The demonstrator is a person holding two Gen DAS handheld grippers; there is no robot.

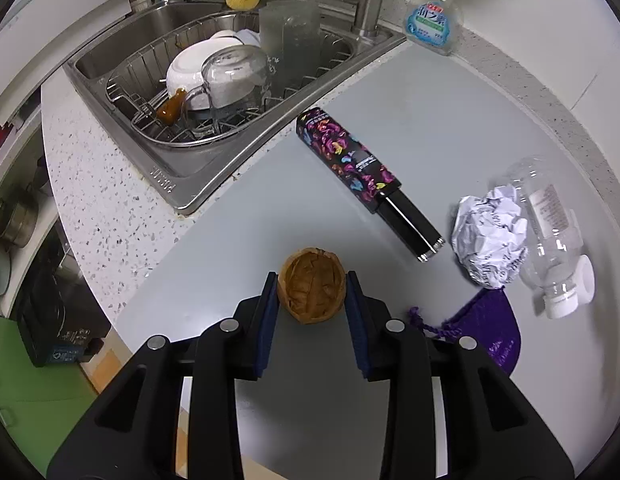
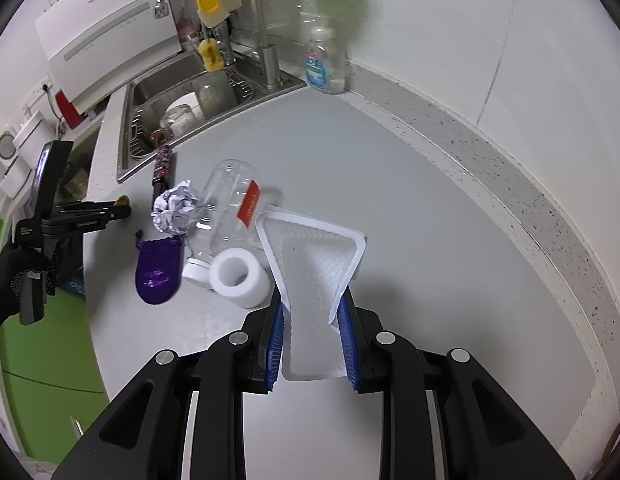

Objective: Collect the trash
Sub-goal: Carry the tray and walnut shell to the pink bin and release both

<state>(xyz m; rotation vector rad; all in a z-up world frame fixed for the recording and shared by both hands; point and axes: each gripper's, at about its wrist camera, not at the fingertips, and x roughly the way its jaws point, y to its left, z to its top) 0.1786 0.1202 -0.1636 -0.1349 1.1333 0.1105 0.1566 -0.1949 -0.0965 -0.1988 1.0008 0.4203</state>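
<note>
A brown walnut shell half [image 1: 311, 290] lies hollow side up on the grey counter mat [image 1: 310, 208], and the blue pads of my left gripper [image 1: 311, 280] press on its two sides. In the right wrist view that left gripper [image 2: 122, 209] shows at the far left, held by a black-gloved hand [image 2: 10, 280]. My right gripper [image 2: 311, 300] is shut on a white plastic tray [image 2: 313, 256], which stands tilted above the counter. Crumpled paper [image 1: 489, 236] and a clear plastic bottle [image 1: 549, 216] lie to the right of the shell.
A floral black tube [image 1: 349, 160] lies between shell and sink [image 1: 182, 184], which holds a rack of dishes. A purple pouch [image 2: 156, 272] and a white tape roll [image 2: 240, 278] sit by the bottle. A soap dispenser [image 1: 433, 20] stands at the wall. The counter edge runs on the left.
</note>
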